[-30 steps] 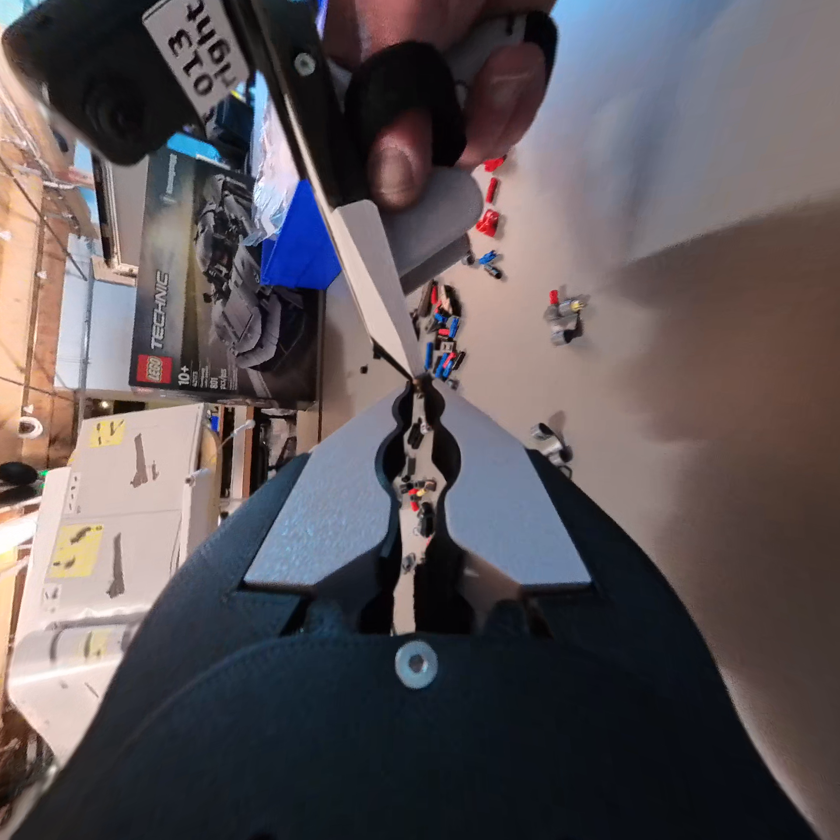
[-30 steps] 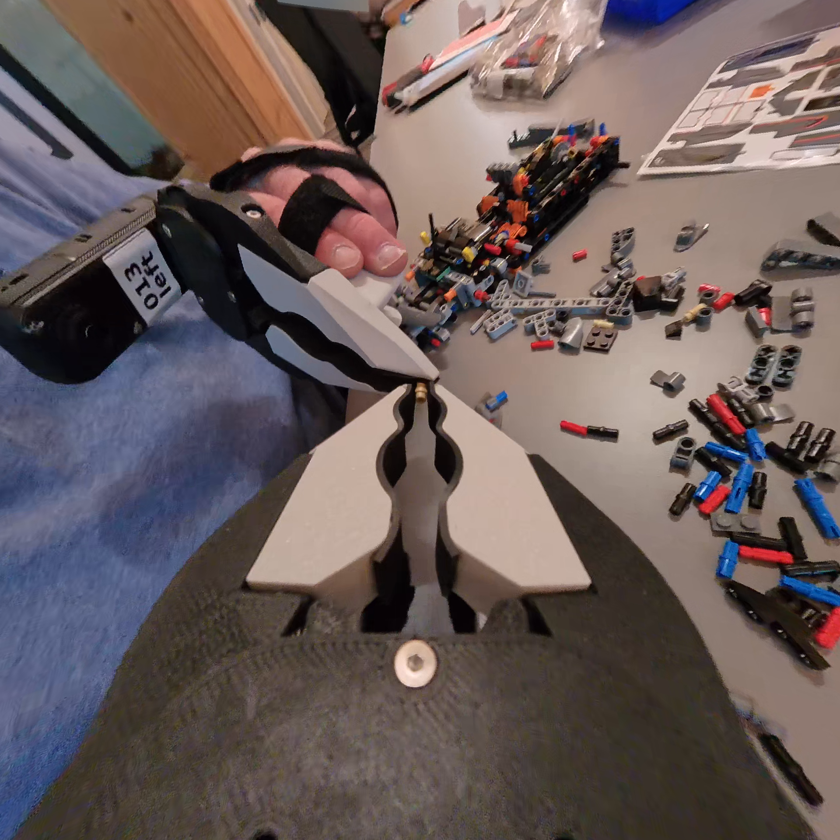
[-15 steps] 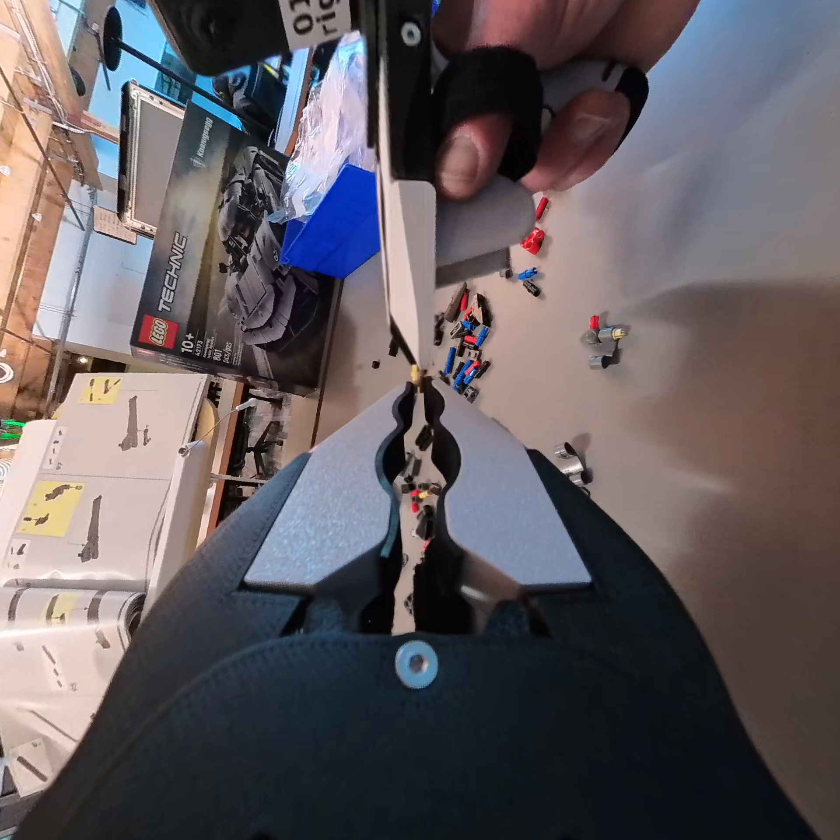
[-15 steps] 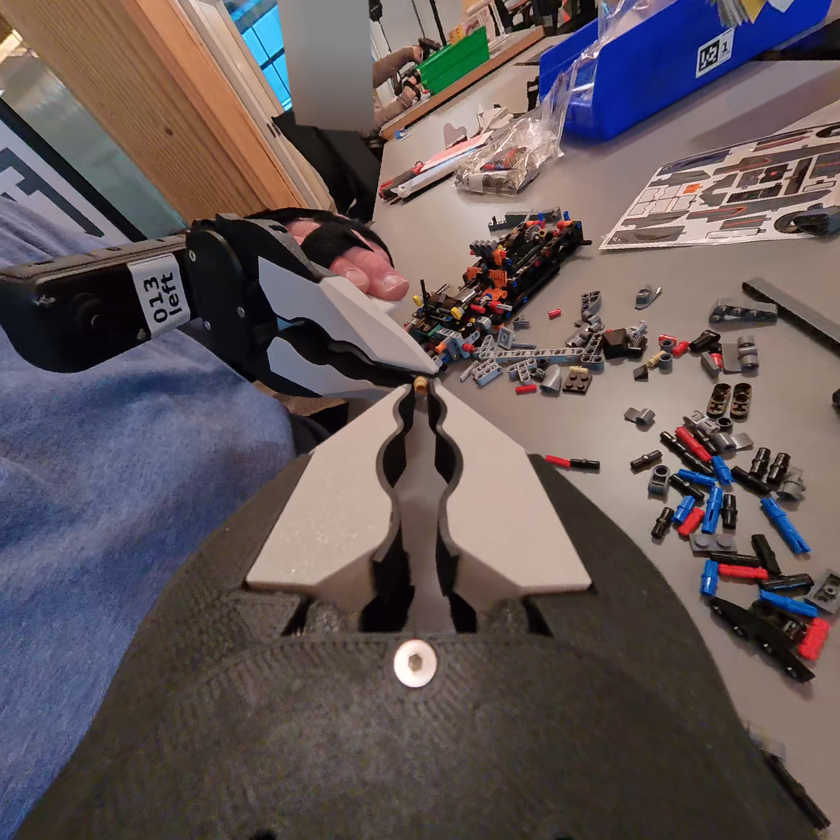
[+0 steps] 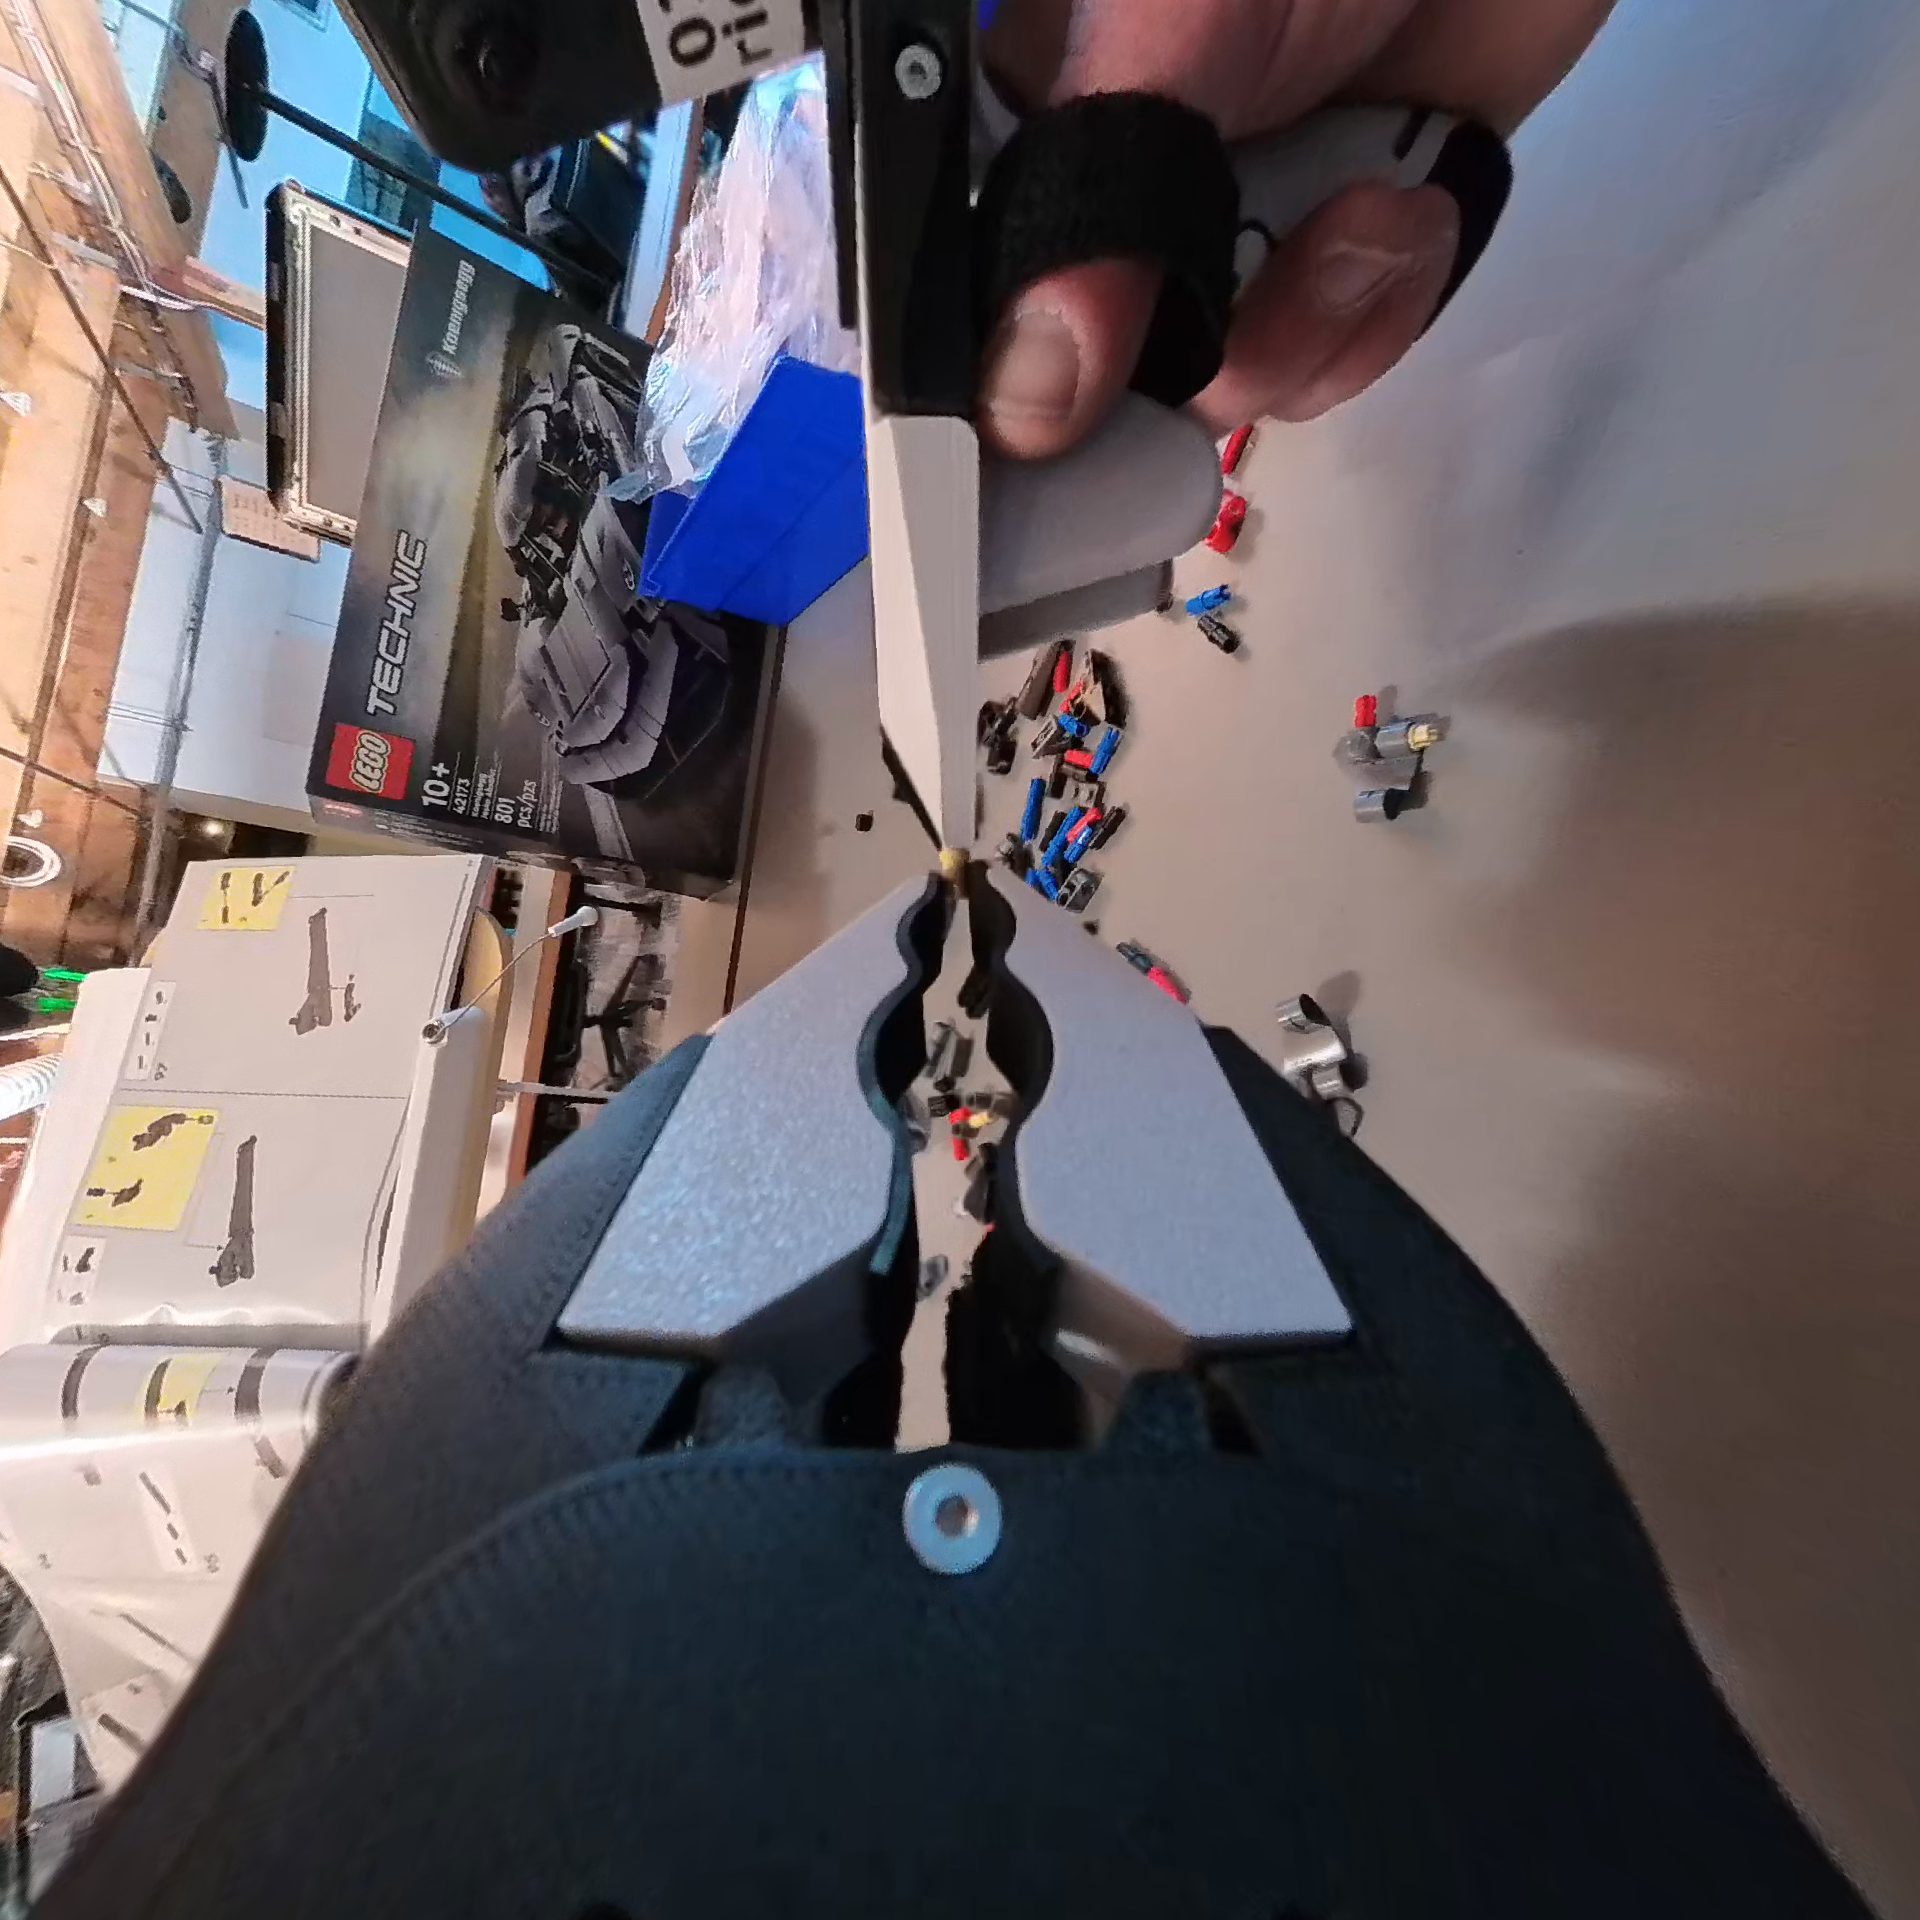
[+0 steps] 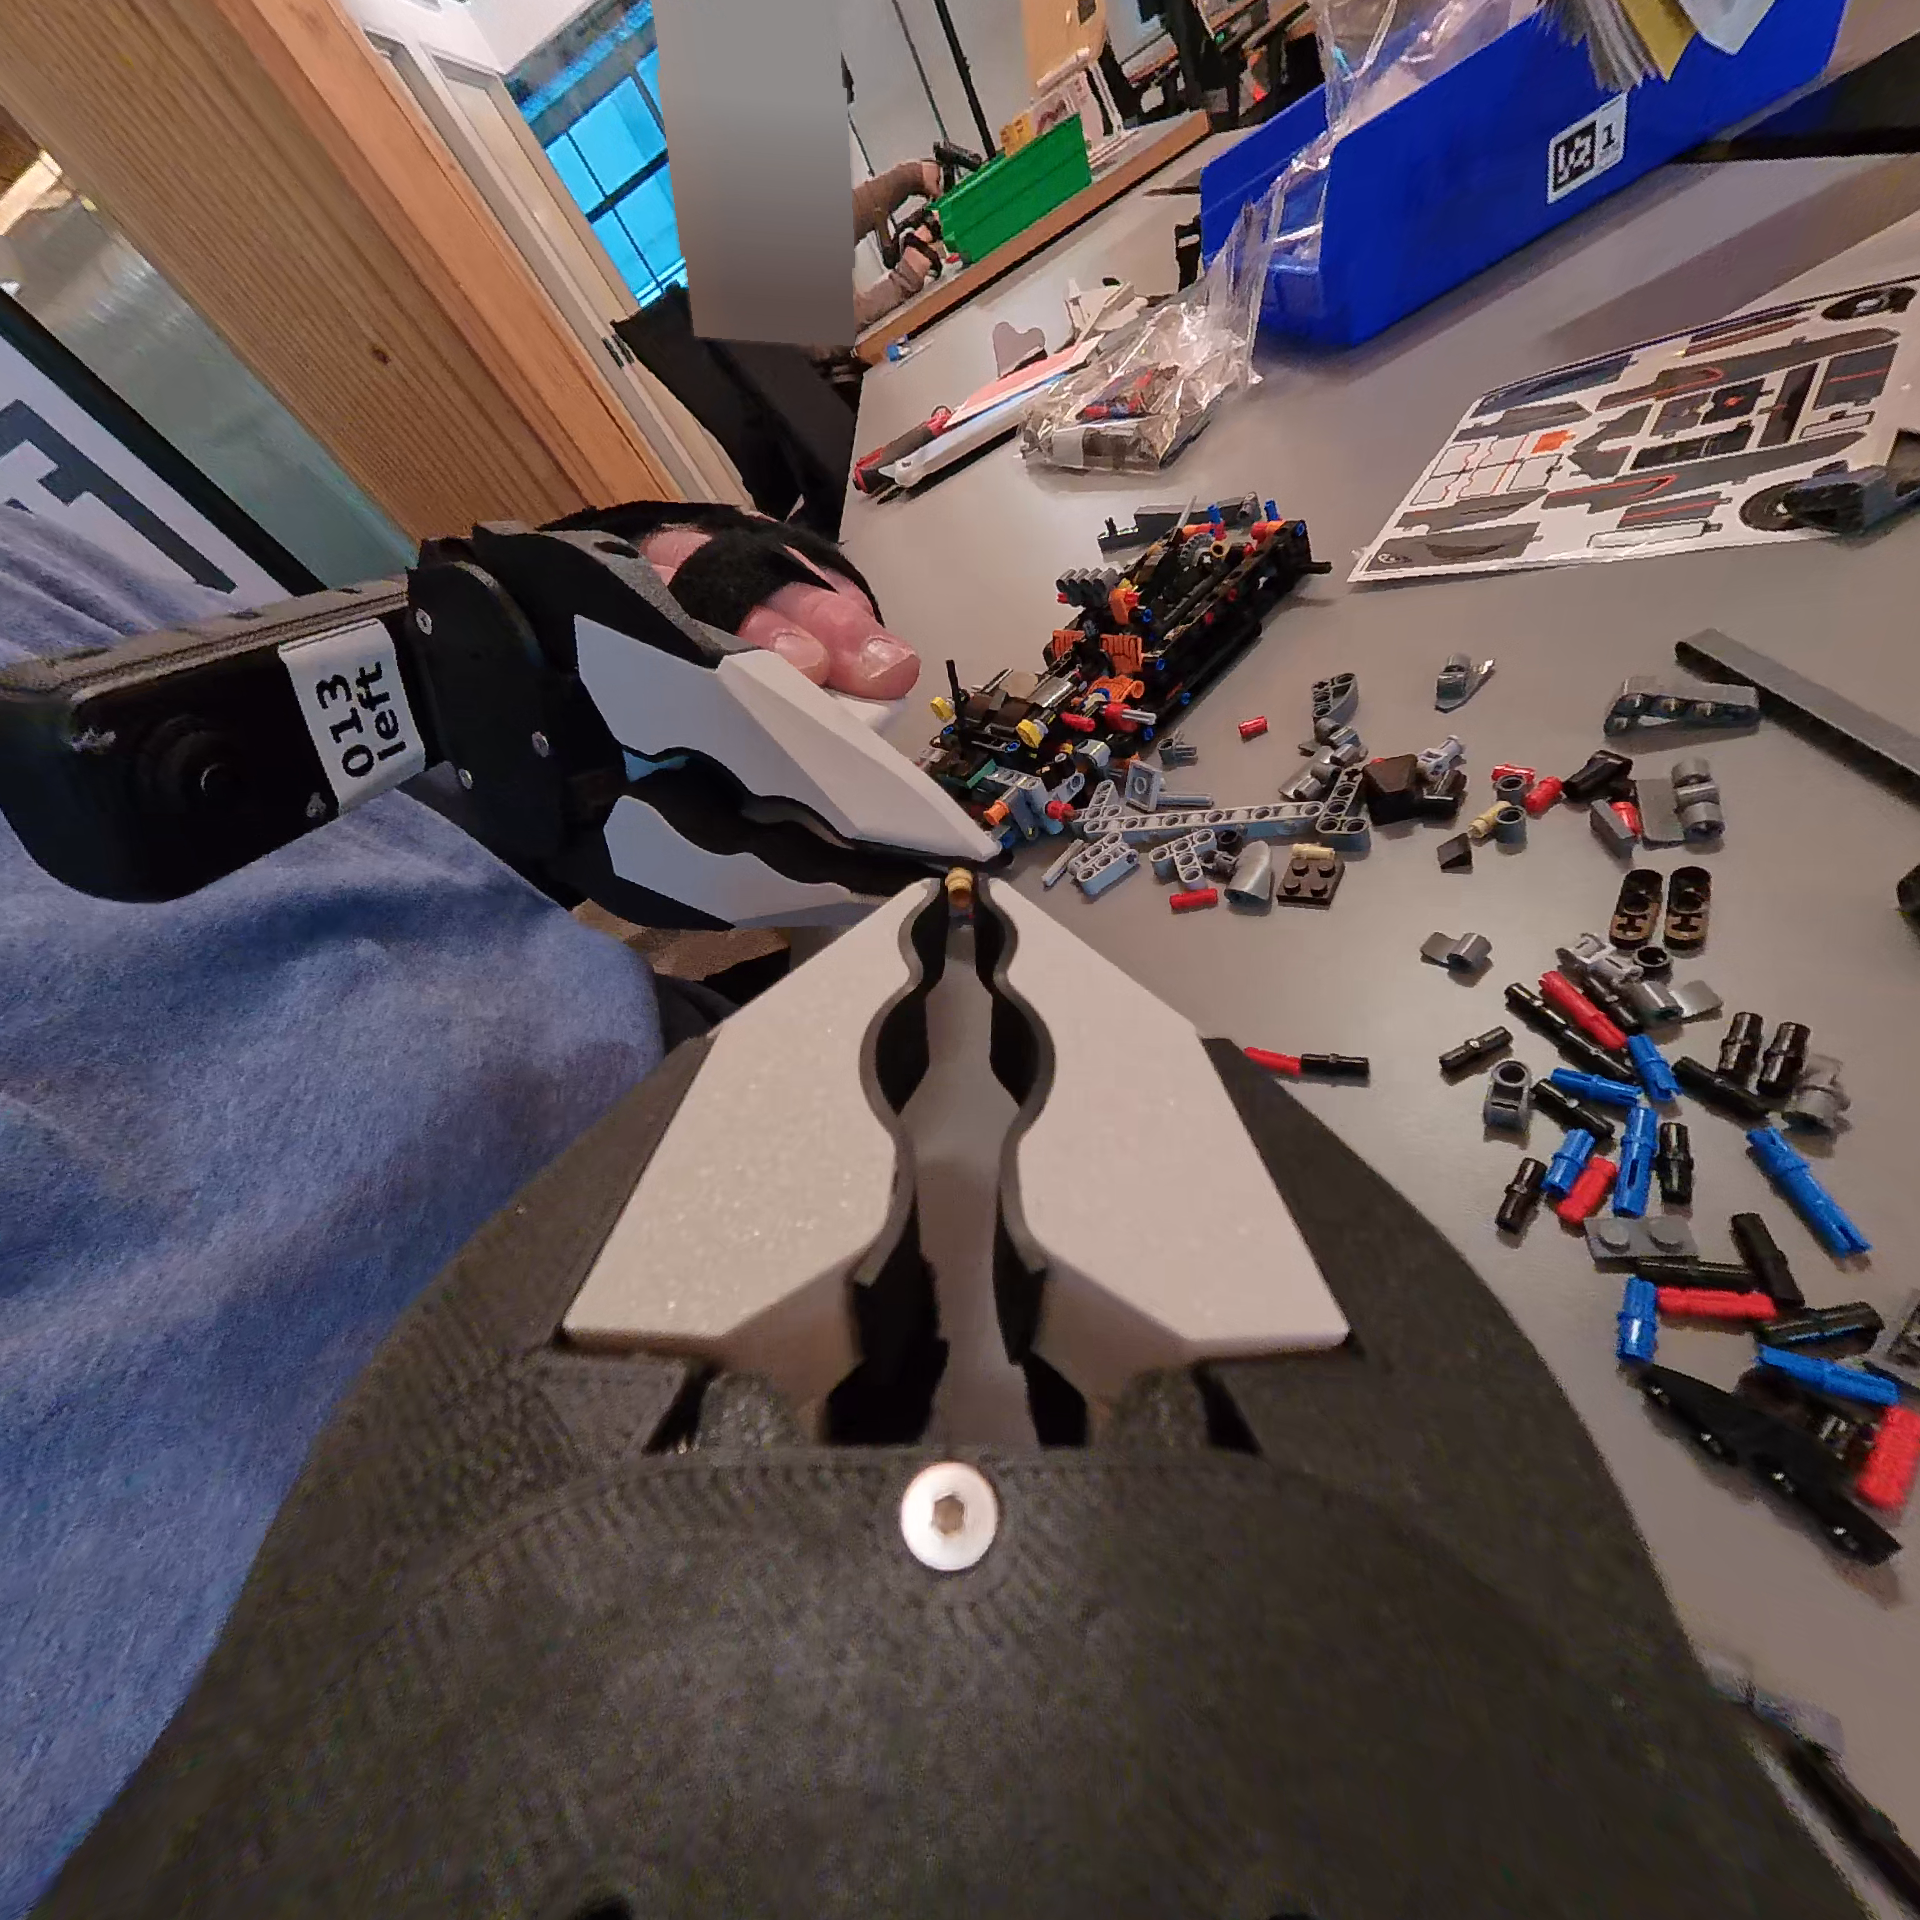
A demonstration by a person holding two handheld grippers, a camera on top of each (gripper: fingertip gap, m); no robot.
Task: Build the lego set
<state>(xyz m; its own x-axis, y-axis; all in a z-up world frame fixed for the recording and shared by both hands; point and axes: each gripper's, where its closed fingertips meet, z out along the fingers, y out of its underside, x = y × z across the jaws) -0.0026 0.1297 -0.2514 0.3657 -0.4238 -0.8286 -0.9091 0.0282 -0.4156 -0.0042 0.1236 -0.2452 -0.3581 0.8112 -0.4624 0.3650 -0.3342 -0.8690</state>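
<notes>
Grey and matte, the counter (image 6: 1351,520) stretches toward wooden wall panels and far windows. Above its near edge the two tools meet tip to tip. The right tool (image 6: 961,885) has its jaws drawn nearly together on a small tan pin (image 6: 959,883), which pokes out from between its fingertips. The left tool (image 5: 951,873) is likewise narrowed, its tips pressed at that same tan pin (image 5: 953,858); whether it truly grips the pin or only touches it cannot be told. In the right wrist view the left tool comes in from the left, held by a hand (image 6: 790,613) in black straps, over blue fabric (image 6: 260,1091).

Just beyond the tips lies the partly built model (image 6: 1153,644), dark with orange and red bits, and beside it a long light grey beam (image 6: 1216,821). To the right, loose pins (image 6: 1642,1132) in blue, black and red are scattered. Farther back rest a sticker sheet (image 6: 1662,436), a clear bag of parts (image 6: 1132,405) and a blue bin (image 6: 1455,208). The left wrist view also shows the set's box (image 5: 540,623) standing by the blue bin, and open instruction pages (image 5: 260,1091).
</notes>
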